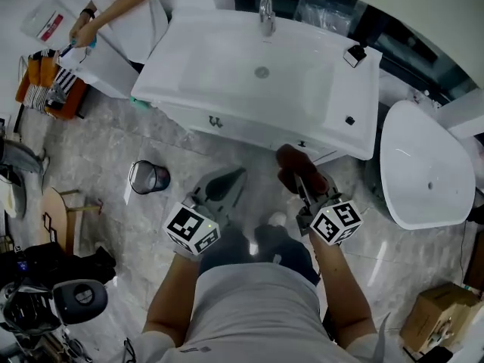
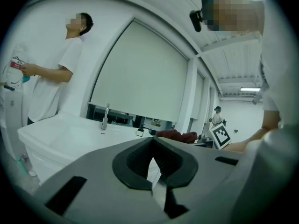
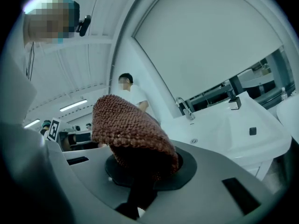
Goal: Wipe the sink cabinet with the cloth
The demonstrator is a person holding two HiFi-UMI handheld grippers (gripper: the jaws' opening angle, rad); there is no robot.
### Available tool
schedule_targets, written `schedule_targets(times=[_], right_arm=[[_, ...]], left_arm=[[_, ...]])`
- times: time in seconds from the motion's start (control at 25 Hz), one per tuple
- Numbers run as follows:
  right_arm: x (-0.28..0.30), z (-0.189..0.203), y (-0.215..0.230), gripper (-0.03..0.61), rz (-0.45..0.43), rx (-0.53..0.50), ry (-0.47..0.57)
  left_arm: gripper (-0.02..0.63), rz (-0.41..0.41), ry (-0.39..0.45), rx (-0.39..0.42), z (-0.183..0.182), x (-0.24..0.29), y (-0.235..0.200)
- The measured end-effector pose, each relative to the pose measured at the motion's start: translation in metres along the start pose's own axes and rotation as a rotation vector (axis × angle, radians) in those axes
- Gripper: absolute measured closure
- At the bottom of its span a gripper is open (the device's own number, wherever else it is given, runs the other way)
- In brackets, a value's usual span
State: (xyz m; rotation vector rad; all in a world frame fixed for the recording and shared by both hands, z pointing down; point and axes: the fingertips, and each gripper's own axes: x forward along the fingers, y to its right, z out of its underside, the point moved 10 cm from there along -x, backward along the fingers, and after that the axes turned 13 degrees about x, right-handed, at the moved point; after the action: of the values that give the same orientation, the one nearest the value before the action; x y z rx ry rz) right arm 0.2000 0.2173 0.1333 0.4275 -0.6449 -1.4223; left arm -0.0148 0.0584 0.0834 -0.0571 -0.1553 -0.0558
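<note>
Head view: R gripper (image 1: 302,183) is clamped on the brown knit cloth (image 1: 296,165), held up just near of the sink cabinet (image 1: 249,131) front, towards its right end; can't tell if the cloth touches it. Right gripper view shows the cloth bunched betw. the jaws and doming over them. L gripper (image 1: 225,183) has jaws together w/ nothing betw. them, pointing at the cabinet's lower front, apart from it. Writing: only black-and-white square markers on each gripper's cube; a red-and-white label (image 1: 51,27) on a white unit far left is too small to read. Edges: white countertop (image 1: 355,104) overhangs the cabinet front, w/ faucet (image 1: 265,13) at the far edge and a small dark box (image 1: 355,55) at the far-right corner. Room: grey stone floor (image 1: 98,150) lies open to the left of the L gripper, w/ a wire bin (image 1: 149,177) near. Right side is tighter: a white oval fixture (image 1: 423,165) sits just beside the cabinet's right end. A cardboard box (image 1: 432,318) sits near right. Another person (image 1: 113,7) stands far left.
</note>
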Motion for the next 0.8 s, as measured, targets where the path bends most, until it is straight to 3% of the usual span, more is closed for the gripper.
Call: schedule_targets(times=[0.52,0.8], right_arm=[[0.051,0.058,0.045,0.525,0.096,0.029,-0.174],[0.083,0.106,0.078,0.525,0.232,0.078,-0.154]], left_arm=[[0.601,-0.108,-0.015,-0.069,0.045,-0.013,-0.029],[0.601,-0.103,-0.003,-0.113,0.104,-0.028,-0.059]])
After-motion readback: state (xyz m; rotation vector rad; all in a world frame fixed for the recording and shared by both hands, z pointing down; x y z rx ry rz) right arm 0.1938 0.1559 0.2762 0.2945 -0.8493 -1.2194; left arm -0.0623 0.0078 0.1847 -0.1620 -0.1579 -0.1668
